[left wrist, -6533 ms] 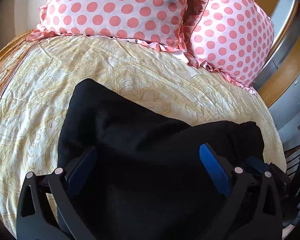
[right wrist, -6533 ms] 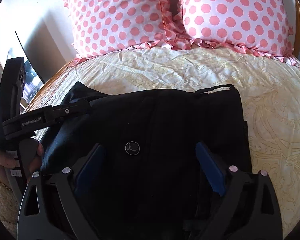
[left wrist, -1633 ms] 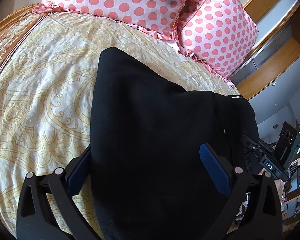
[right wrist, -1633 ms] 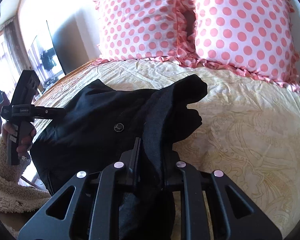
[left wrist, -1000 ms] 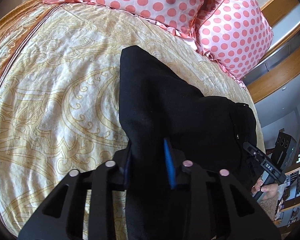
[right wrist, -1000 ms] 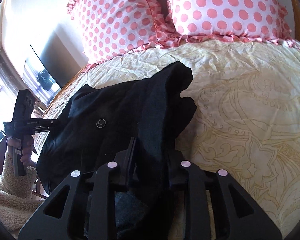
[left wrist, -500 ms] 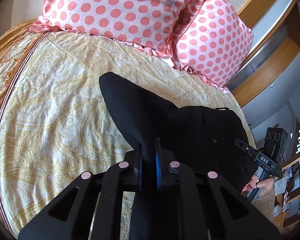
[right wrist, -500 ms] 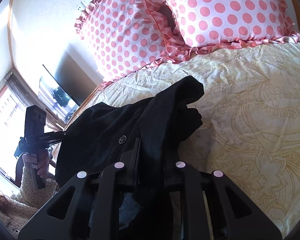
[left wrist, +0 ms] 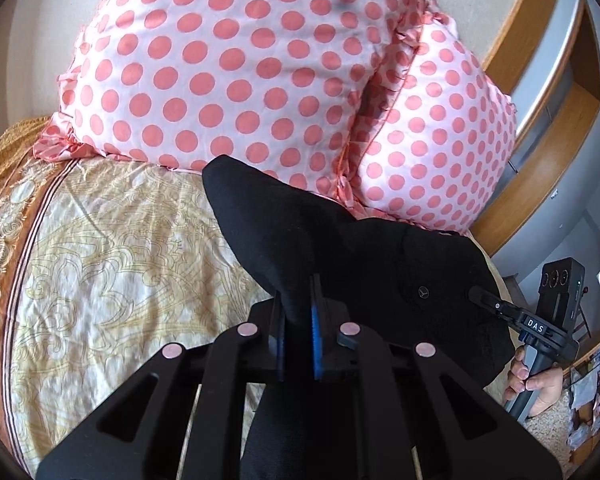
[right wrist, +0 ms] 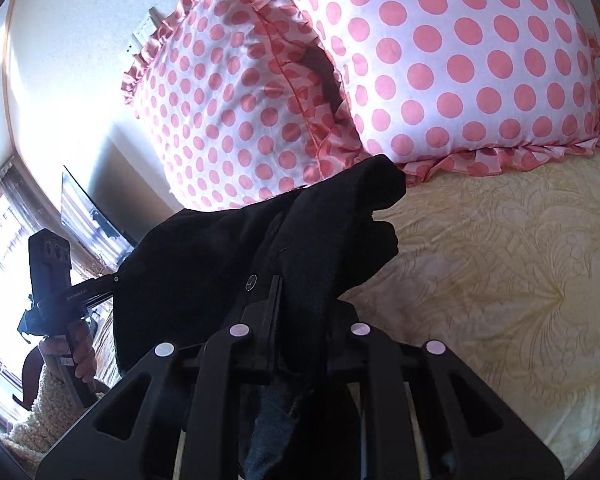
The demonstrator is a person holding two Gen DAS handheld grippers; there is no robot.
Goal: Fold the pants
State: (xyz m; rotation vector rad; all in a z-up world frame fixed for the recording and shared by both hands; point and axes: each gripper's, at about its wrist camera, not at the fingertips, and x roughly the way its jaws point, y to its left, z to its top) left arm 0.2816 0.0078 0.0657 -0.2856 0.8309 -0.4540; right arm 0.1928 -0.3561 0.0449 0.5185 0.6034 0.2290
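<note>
The black pants hang lifted above the bed, stretched between both grippers. My left gripper is shut on one edge of the fabric, its blue pads pinching it. My right gripper is shut on the opposite edge of the pants, with a fold of cloth bunched over its fingers. A small round logo shows on the fabric. In the left wrist view the right gripper shows at the far side; in the right wrist view the left gripper shows at the left.
A yellow patterned bedspread covers the bed. Two pink polka-dot pillows stand at the head. A wooden headboard lies to the right, and a dark TV screen and a window stand to the left.
Both grippers closed on the pants' edges and lifted them off the bed, moving toward the pillows. The cloth now hangs raised between them.
</note>
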